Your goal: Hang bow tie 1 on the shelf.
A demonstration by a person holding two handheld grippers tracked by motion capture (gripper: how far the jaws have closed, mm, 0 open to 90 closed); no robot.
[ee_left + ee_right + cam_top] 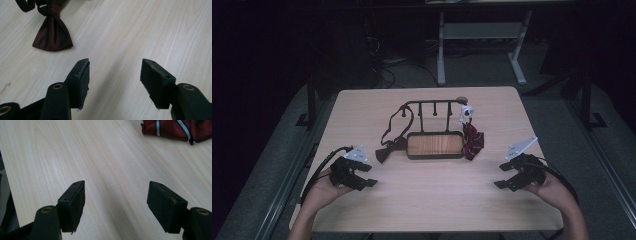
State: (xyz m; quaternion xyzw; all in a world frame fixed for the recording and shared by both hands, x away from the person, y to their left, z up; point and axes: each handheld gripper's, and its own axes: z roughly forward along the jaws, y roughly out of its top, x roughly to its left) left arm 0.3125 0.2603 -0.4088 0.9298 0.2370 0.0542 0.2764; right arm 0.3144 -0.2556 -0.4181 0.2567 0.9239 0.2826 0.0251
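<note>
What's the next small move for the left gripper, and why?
Probably ease the left gripper forward toward the dark maroon bow tie: its jaws stand open with only bare light wooden table between them, and the tie lies just ahead, untouched.

Bare table (437,190) is lying open between the two grippers — nothing is blocking there. Farther back the rack (435,131) is standing in the middle, a dark bow tie (388,147) and striped tie (472,141) flanking it.

Both tools (371,176) (502,176) agape, empty.
</note>
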